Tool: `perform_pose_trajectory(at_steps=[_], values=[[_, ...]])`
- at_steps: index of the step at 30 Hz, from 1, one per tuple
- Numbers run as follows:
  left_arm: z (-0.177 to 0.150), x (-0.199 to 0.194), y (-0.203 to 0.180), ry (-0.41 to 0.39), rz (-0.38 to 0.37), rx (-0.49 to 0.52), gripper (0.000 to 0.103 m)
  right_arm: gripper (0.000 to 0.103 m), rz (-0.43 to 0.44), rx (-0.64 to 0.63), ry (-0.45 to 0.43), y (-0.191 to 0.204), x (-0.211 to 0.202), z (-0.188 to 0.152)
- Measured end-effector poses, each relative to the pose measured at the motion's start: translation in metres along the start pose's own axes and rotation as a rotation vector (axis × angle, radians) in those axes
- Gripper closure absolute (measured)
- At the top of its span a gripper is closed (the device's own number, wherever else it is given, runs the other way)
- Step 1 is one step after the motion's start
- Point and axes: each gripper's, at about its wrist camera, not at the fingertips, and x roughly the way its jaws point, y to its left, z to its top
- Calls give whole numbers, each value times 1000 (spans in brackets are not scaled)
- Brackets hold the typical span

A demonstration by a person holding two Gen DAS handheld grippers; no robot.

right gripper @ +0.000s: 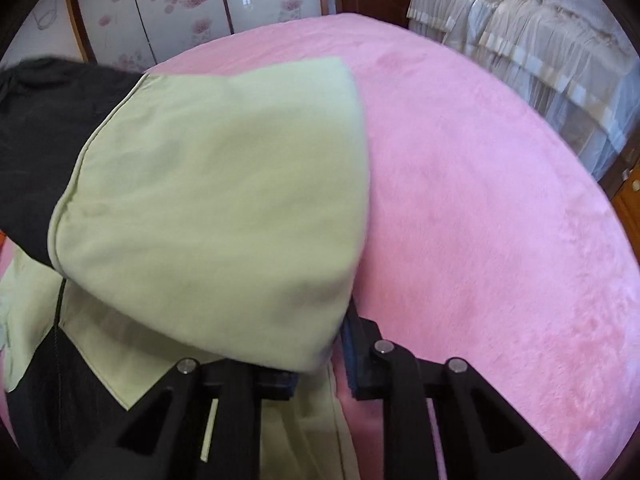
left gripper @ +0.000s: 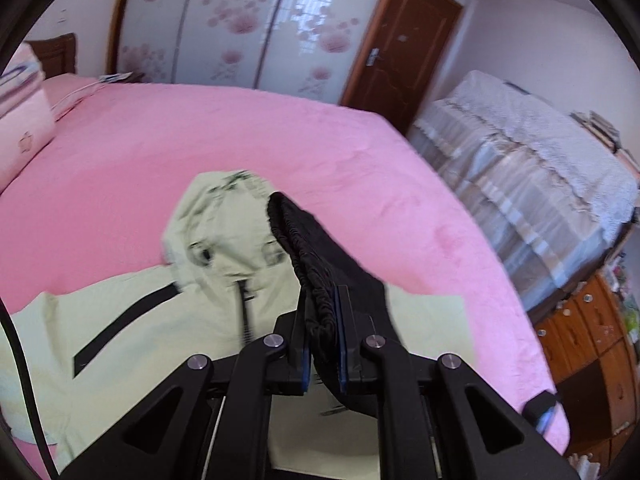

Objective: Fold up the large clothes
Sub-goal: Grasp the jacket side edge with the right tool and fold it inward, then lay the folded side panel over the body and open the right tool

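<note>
Jacket (left gripper: 224, 240) is the big thing here: one pale green jacket with black parts, and it lies on one bed with a pink bed cover (left gripper: 240, 132). It has one hood, one black zipper down the front and one black stripe on the chest.

There are two grippers. The left gripper (left gripper: 323, 312) is pinched almost all the way closed. It holds one black stretchy cuff (left gripper: 316, 248) at the end of a sleeve, and the cuff stands up off the bed between the two fingers. The rest of the jacket stays flat on the pink cover under it.

In the right wrist view, the right gripper (right gripper: 320, 360) is closed down to a small gap. A fold of the green cloth (right gripper: 224, 200) hangs over its left finger and hides it, so only the right finger (right gripper: 354, 356) with its blue pad shows. The cloth runs down between the fingers, and it looks held there. This fold is lifted up, with black cloth beside it on the left and more jacket lying below.

Behind the bed stands one wardrobe (left gripper: 240, 20) with pink flowers on three sliding doors. One brown door (left gripper: 404, 40) is next to it. One white lace cover (left gripper: 532, 148) drapes over furniture to the right of the bed.
</note>
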Motion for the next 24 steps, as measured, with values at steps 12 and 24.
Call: perform_pose_trajectory(at_steps=[12, 24], values=[[-108, 103, 129, 262, 210, -92, 91, 55, -142, -198, 23, 45, -8, -21], [-63, 71, 150, 250, 114, -83, 29, 43, 177, -166, -8, 17, -87, 7]])
